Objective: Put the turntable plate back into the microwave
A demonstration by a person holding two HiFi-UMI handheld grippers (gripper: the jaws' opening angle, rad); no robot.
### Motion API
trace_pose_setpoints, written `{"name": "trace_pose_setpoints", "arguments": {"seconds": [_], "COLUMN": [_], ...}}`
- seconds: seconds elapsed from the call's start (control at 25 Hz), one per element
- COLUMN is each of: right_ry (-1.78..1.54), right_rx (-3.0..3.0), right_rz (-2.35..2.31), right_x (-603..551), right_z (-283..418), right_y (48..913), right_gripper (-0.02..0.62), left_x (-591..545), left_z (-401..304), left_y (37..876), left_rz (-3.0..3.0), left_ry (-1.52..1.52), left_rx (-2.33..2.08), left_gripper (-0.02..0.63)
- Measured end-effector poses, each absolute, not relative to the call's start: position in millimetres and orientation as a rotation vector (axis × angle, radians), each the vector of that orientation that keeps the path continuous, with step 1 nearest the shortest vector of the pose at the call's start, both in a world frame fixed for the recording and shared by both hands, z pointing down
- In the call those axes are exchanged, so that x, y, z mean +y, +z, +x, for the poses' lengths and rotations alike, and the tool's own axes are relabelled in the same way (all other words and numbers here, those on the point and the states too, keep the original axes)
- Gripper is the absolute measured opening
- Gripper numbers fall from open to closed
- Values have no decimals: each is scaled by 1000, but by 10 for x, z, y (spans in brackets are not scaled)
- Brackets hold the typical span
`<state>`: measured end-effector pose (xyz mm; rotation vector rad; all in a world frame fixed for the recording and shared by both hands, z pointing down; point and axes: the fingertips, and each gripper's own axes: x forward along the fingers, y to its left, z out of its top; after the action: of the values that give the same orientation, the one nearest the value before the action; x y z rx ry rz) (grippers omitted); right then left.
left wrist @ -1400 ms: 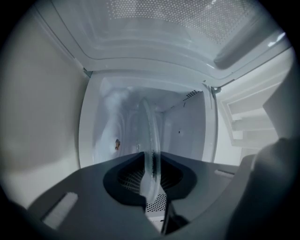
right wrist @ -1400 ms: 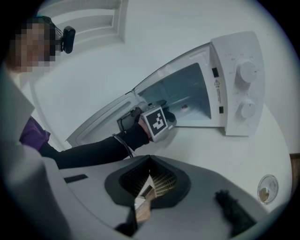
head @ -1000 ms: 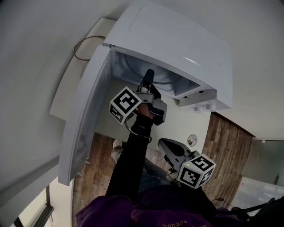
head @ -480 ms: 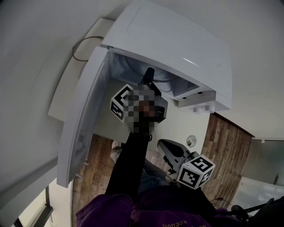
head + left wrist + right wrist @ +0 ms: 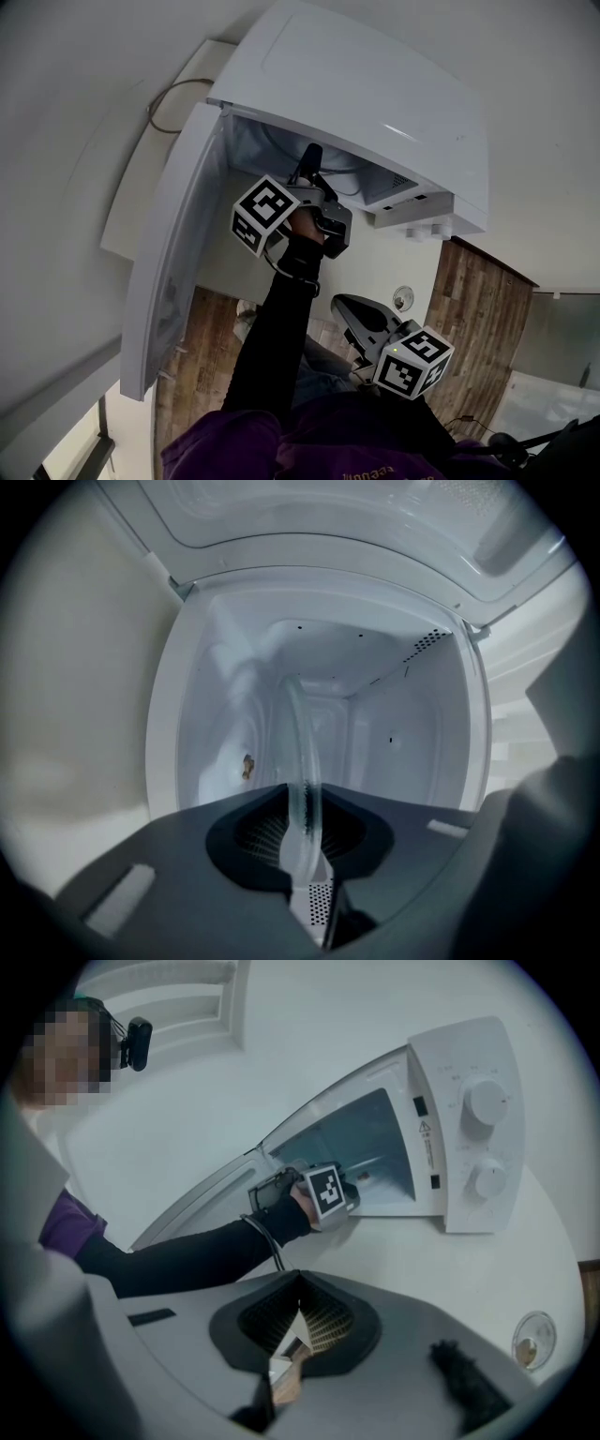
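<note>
microwave (image 5: 375, 103) shell looks like smooth white painted metal w/ a slight sheen, cavity walls same. turntable plate (image 5: 302, 752) inside it = clear glossy glass. left gripper (image 5: 305, 832) at its mouth is matt dark grey plastic, ribbed jaw faces. floor (image 5: 478, 309) below the microwave = brown grainy wood planks

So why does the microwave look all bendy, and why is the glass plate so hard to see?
Left gripper view: the wide lens curves the microwave walls, and the turntable plate is clear glass seen edge-on, so only its pale rim shows. Right gripper view: same bending, with dark corners. Head view: the microwave looks tilted.
</note>
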<state>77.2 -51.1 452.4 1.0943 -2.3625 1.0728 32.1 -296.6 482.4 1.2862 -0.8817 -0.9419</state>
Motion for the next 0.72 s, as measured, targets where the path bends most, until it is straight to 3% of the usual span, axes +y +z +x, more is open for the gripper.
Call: {"name": "trace_pose_setpoints", "arguments": {"seconds": [0.72], "right_ry": [1086], "right_rx": [-2369], "right_rz": [1105], "right_x": [-591], "right_z": [831], "right_y": [4523], "right_gripper": [9], "left_x": [-3022], "left_z": [366], "left_y": [4939], "left_rz": [1267], "left_ry": [-859], "left_rx": [-946], "left_gripper": [49]}}
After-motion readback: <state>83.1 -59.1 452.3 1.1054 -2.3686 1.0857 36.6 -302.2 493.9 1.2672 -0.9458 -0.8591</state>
